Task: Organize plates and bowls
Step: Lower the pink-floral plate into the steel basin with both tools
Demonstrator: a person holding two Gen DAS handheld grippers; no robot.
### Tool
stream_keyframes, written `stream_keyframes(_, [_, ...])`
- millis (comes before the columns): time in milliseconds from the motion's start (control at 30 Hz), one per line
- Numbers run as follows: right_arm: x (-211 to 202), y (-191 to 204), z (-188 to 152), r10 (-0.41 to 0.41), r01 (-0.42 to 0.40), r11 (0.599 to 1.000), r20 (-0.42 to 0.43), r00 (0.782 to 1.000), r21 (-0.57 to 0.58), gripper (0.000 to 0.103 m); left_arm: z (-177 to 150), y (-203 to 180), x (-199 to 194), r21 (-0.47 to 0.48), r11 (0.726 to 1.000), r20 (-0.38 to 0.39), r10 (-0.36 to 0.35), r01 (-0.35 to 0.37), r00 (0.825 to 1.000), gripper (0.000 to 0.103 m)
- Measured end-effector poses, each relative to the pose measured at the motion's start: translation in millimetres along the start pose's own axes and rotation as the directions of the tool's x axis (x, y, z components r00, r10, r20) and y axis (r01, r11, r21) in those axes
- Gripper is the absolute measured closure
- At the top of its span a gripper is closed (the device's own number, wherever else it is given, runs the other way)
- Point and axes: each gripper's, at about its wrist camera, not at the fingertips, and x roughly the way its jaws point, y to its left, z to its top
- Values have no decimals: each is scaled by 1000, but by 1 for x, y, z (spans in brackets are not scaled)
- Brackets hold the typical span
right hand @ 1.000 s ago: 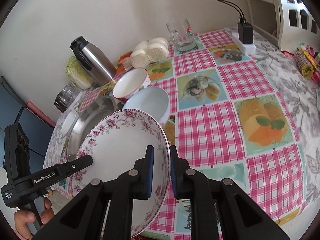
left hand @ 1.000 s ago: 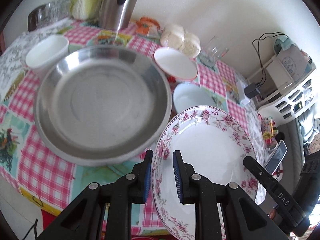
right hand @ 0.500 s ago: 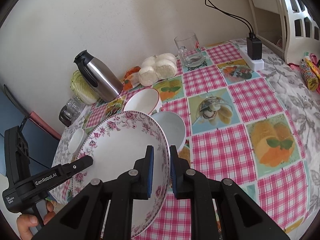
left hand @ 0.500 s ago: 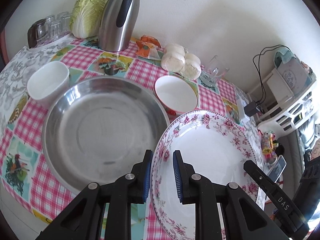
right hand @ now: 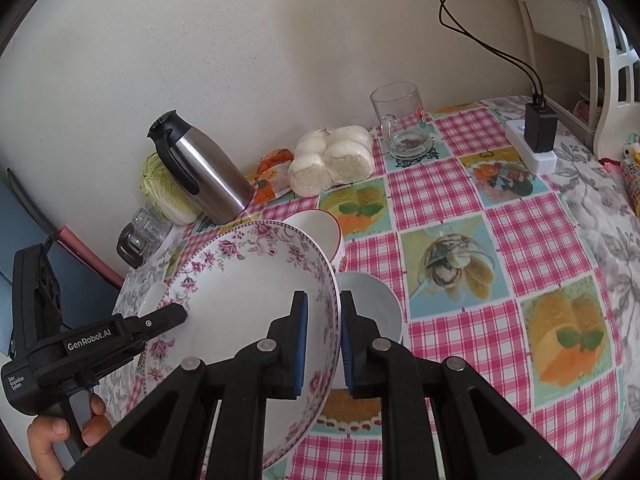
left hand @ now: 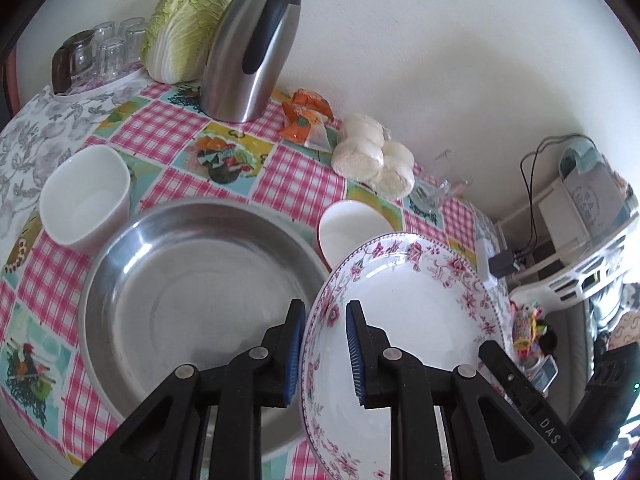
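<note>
Both tongs, left [left hand: 322,354] and right [right hand: 323,346], clamp the floral plate's [left hand: 416,312] opposite rims, held between them.

**Pink florals over pink gingham**

You're looking at a white plate [left hand: 408,312] rimmed with pink roses and grey-green leaves, pinched by blue pads [left hand: 294,356] on black grippers. Beside it, your steel pan [left hand: 192,300] gleams plain silver. The tablecloth [right hand: 440,192] runs pink-and-white check between picture squares in turquoise, yellow and orange, with a grey leaf-print border. You've got a white bowl [left hand: 86,200], a silver-and-black thermos jug [left hand: 252,44], and a pale green cabbage [left hand: 184,28].
</note>
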Motion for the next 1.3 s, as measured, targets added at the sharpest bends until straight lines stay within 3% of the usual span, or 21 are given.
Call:
stream_keyframes(200, [14, 16, 9, 19, -19, 1000, -1, 1000, -14, 87, 19, 25, -3, -54, 998, 2, -42, 42, 999, 81])
stream_keyframes(867, [84, 104, -23, 108, -122, 988, -144, 984, -91, 87, 28, 149, -29, -262, 964, 35, 50, -39, 998, 81])
stream_keyframes(1300, [109, 104, -32, 87, -99, 993, -183, 979, -57, 86, 25, 162, -6, -272, 960, -18, 64, -66, 998, 81])
